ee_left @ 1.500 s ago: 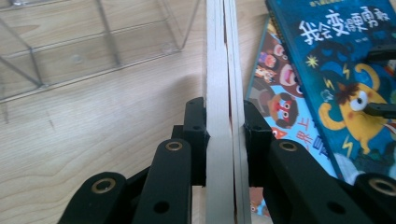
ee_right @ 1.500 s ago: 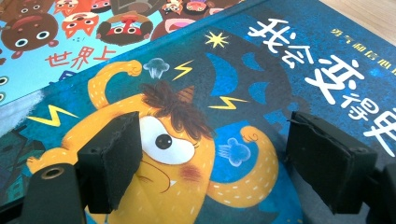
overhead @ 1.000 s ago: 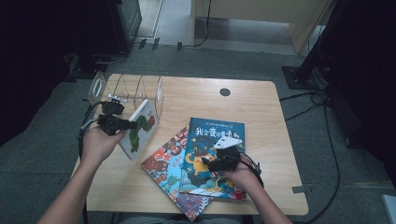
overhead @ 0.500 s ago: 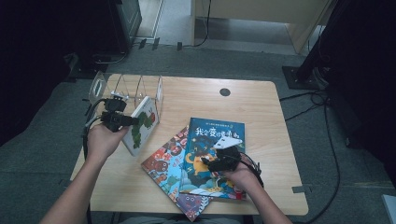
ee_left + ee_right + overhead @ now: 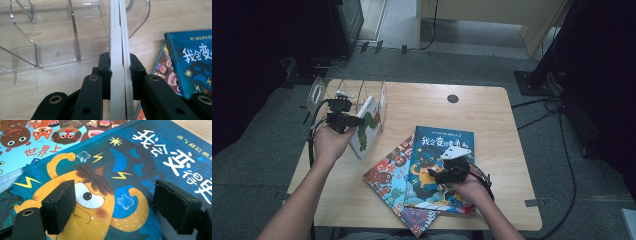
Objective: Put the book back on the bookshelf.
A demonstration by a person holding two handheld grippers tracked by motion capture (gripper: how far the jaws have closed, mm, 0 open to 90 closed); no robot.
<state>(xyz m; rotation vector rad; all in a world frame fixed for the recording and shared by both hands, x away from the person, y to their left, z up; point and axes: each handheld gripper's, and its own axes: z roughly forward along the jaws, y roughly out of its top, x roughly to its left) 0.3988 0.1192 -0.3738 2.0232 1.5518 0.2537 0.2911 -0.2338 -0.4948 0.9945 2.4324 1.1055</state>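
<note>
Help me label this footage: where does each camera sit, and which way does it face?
High view: above the person's side, looking forward and down on the table; both forearms show.
Left gripper view: rides the left gripper, looking along jaws clamped on a white book toward the clear rack.
Right gripper view: rides the right gripper, open jaws over the blue book.
Shared: both gripper views show the blue book.

White picture book (image 5: 364,127) upright on edge, seemingly entering clear rack (image 5: 319,90).
</note>
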